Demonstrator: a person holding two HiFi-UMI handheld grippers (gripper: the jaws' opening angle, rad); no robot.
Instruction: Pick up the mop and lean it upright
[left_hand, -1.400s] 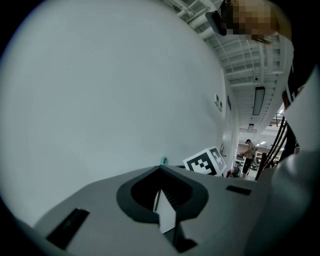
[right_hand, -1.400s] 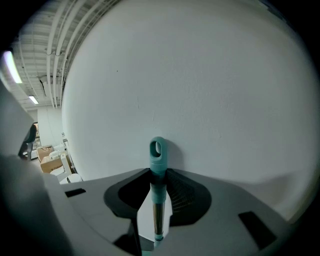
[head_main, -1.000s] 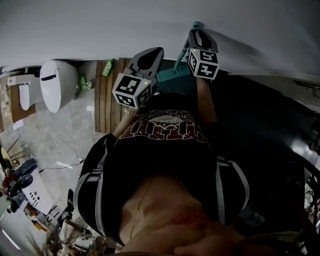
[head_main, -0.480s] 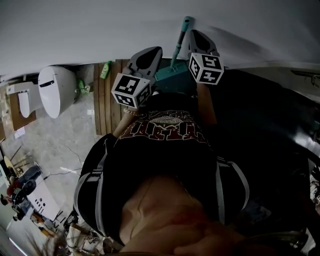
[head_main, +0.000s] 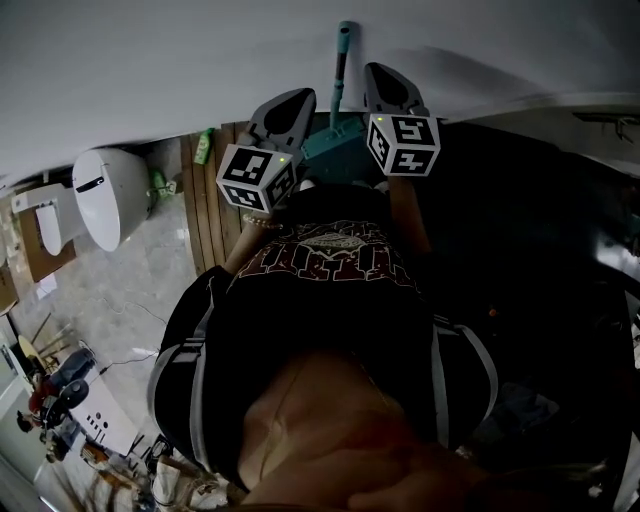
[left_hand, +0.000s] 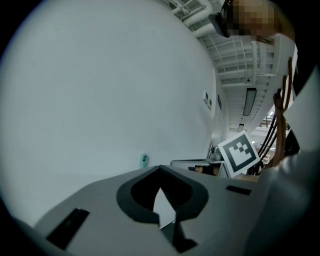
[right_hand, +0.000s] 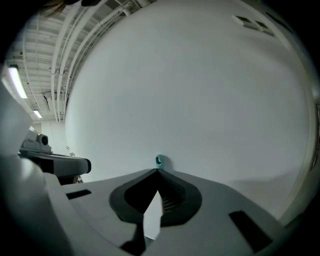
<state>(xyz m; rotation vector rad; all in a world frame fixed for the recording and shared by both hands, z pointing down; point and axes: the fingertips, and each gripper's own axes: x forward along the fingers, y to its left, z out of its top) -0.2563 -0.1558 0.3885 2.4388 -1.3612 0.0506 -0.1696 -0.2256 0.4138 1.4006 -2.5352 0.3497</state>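
Checking the lean: mop (head_main: 341, 70) stands handle-up agst the wall (head_main: 200, 60), btwn the two claws, left gripper (head_main: 292, 100) & right gripper (head_main: 385, 80) both pinched together on nothing, so I'd back 'em off slow, no bumping that handle.

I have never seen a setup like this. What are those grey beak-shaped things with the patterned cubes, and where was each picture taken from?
There is no robot here. A person holds a hand-held tool in each hand: the left gripper and the right gripper. The cubes are parts of them. The head view comes from a camera on the person's head looking steeply down, so the dark shirt fills it. Each gripper view comes from a camera riding on that gripper, looking along its jaws at the white wall. Both pairs of jaws are together, with nothing visible between them. The teal mop stands between the grippers against the wall. I cannot tell whether either gripper touches it. To the left are wooden floor slats and a toilet.
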